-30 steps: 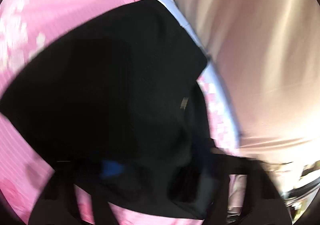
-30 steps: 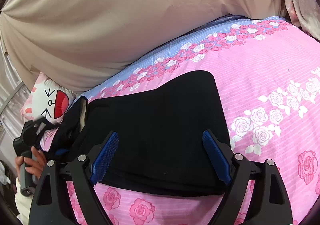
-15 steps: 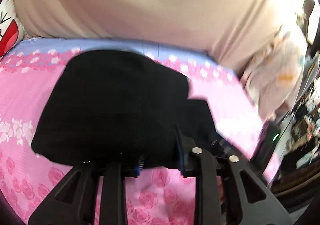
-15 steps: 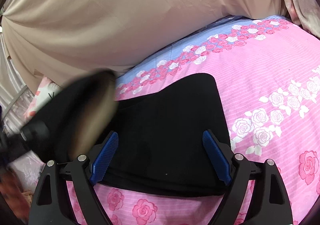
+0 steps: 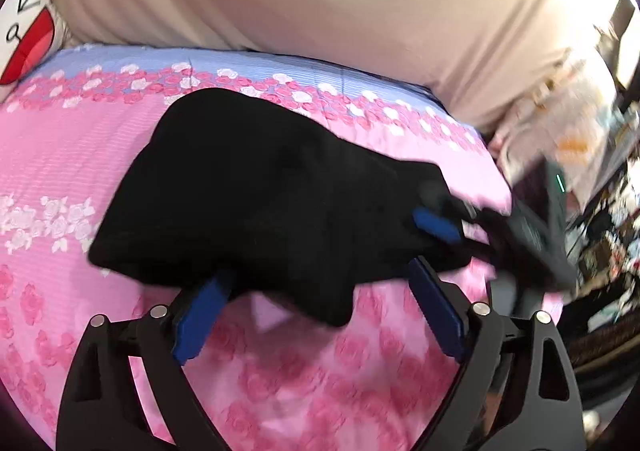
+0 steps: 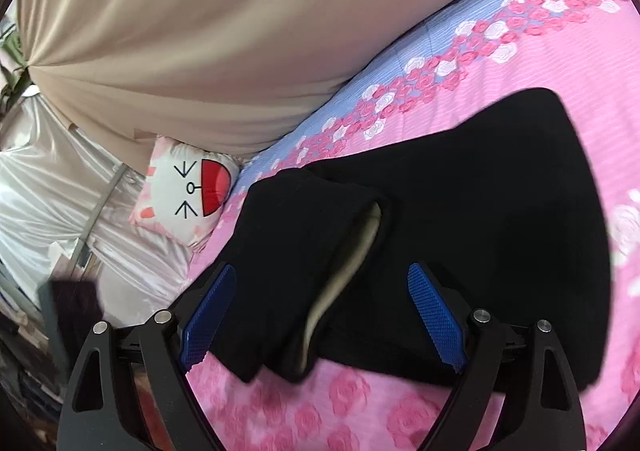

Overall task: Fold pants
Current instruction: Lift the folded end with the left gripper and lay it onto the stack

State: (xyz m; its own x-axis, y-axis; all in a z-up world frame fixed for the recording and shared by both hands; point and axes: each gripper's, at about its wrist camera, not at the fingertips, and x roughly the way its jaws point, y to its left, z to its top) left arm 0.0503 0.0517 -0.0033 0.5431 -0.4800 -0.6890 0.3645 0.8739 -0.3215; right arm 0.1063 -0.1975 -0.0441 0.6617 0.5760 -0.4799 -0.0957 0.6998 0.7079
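Black pants (image 6: 460,219) lie folded into a compact bundle on a pink bedspread (image 6: 360,415) printed with roses. A beige curtain (image 6: 200,31) hangs along the far side, and a white cat-face cushion (image 6: 188,191) sits at the far left.

The right gripper (image 6: 320,315) hovers at the near edge of the bundle, its blue-padded jaws spread wide and holding nothing. The top layer on the left is rumpled, and a pale lining (image 6: 352,263) shows at its edge.

The left gripper (image 5: 320,315) is also spread wide and empty, with the pants (image 5: 248,187) just beyond its pads.

Likely risk: with neither claw gripping, the loose top flap could slide or spring open, undoing the fold. A careless pinch through several layers could drag the whole bundle askew.
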